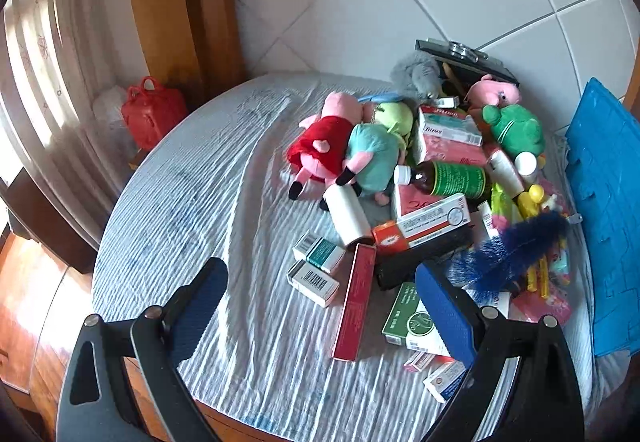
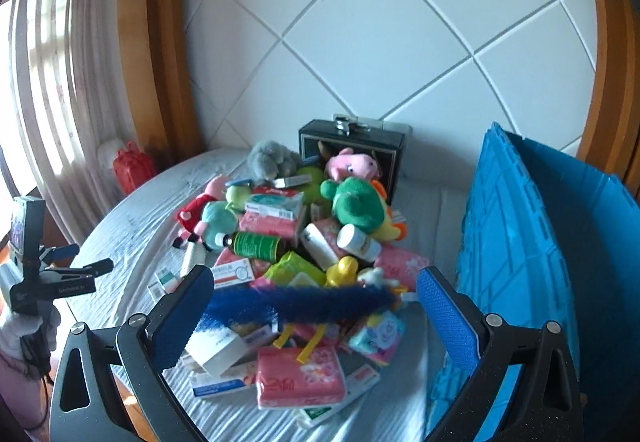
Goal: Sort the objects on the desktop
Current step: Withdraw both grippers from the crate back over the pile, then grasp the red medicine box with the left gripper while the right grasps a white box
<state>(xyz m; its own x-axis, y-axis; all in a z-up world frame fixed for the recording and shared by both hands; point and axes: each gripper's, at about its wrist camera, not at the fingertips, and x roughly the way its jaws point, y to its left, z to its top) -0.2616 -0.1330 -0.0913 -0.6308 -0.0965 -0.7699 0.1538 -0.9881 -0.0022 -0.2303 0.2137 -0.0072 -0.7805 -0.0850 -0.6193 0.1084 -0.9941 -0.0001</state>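
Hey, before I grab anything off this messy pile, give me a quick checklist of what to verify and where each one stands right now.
1. Left gripper open and empty: ok, nothing between its pads.
2. Right gripper open and empty: ok, though the blue feather duster lies across the gap, farther out.
3. Blue crate within reach for sorted things: ok, it stands beside the pile on the right.
4. An easy first pick: ok, the two small boxes lie at the pile's edge.
5. Brown bottle stable: not ok, it lies on its side atop boxes.
6. Crate empty: cannot tell, its inside is hidden.
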